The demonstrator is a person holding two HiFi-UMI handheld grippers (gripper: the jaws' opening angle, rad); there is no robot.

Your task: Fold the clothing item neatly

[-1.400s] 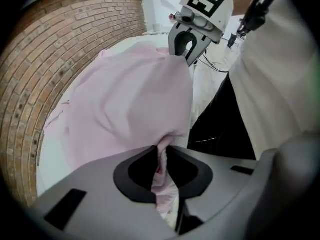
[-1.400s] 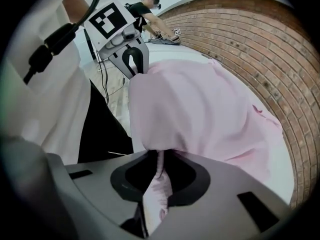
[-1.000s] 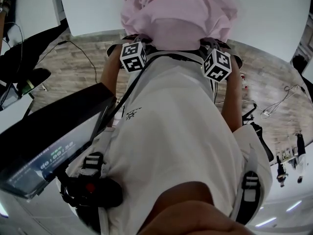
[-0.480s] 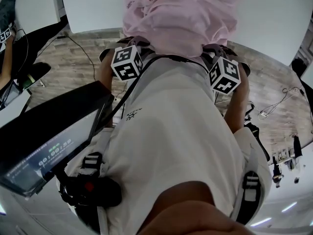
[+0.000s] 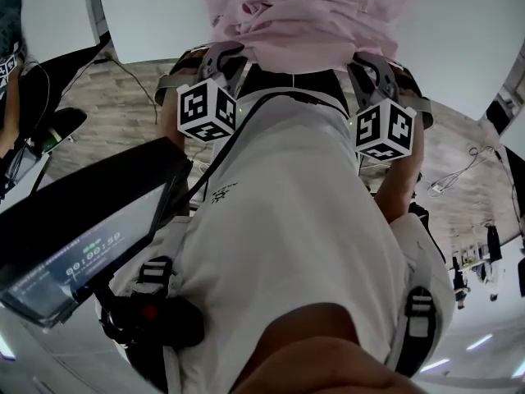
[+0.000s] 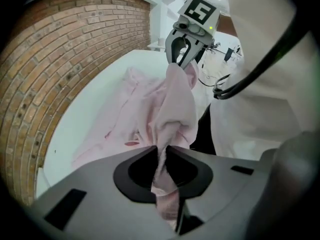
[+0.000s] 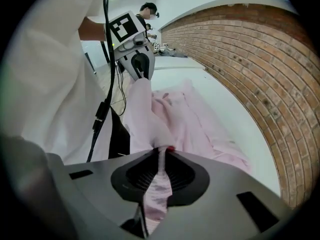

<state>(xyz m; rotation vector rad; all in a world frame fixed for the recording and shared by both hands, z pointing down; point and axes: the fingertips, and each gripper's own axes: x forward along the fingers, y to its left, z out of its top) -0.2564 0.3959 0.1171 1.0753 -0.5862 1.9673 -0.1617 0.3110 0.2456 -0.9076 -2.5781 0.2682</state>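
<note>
Looking down through the head view, you hold the pink garment (image 5: 303, 11) raised by its near edge, close against your white shirt (image 5: 287, 245). The left claw (image 5: 223, 56) and the right claw (image 5: 371, 62) each bite into that edge, well apart from one another. The white bench (image 5: 148, 19) lies beyond, with bare surface on either side of the cloth. The top of the frame cuts off the garment's far part. Your torso and a dark screen unit (image 5: 82, 236) hide much of the floor beneath your hands.

Left gripper view: the left claw is clamped on a bunched fold of pink fabric, which passes between the jaws and hangs out behind them. The cloth rises from there to the right claw, likewise closed on it. The remainder lies crumpled on the bench, with a bare strip between it and the brick wall (image 6: 65, 74). Your shirt hides the bench's near edge.

Right gripper view: the right claw is clamped on a thin pinch of the same edge. The garment spreads along the bench, and clear surface separates it from the wall. Its lower hem is hard to make out among the folds.
</note>
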